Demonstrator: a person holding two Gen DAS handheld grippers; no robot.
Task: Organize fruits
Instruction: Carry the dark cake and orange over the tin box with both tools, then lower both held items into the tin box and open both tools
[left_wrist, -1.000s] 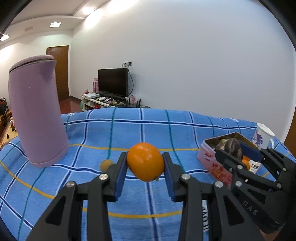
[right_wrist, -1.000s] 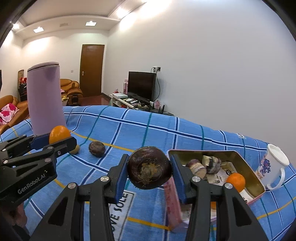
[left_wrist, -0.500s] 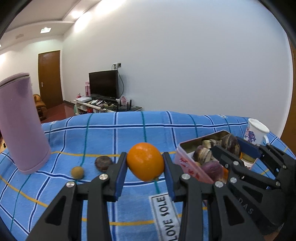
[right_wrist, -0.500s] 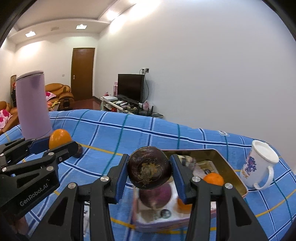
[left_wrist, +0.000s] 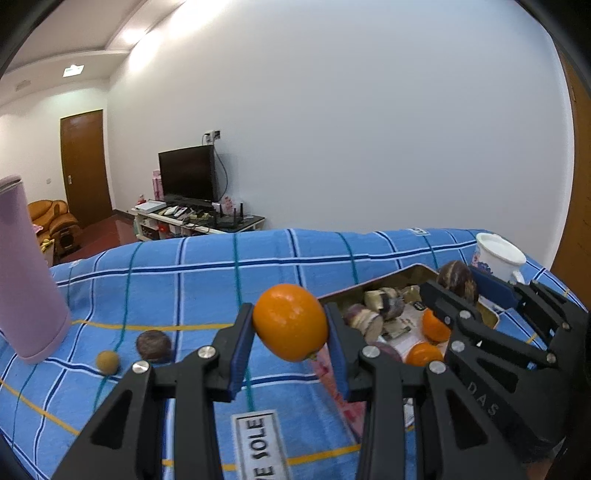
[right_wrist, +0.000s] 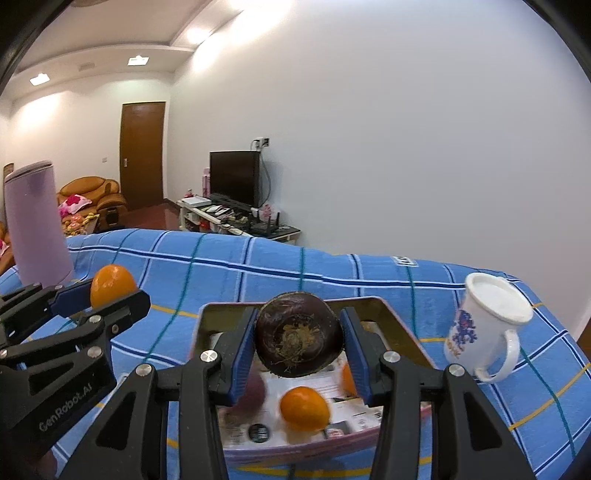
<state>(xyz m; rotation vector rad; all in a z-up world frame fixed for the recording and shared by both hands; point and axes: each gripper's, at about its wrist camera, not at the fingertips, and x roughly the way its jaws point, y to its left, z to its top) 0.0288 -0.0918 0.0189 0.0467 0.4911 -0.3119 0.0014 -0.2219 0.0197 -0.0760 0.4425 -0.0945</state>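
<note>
left gripper (left_wrist: 290, 325) is clamping an orange (left_wrist: 290, 321) beside the tin (right_wrist: 207, 314) | right gripper (right_wrist: 298, 341) is gripping a dark fruit (right_wrist: 298, 339) above the tin | 2 fruits are lying on the blue cloth (left_wrist: 207, 280)

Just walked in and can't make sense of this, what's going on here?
A person is sorting fruit into a pink tin box on a blue checked cloth. The left gripper holds a round orange beside the box; the right gripper holds a dark purple round fruit over it. Two small fruits lie loose on the cloth.
</note>
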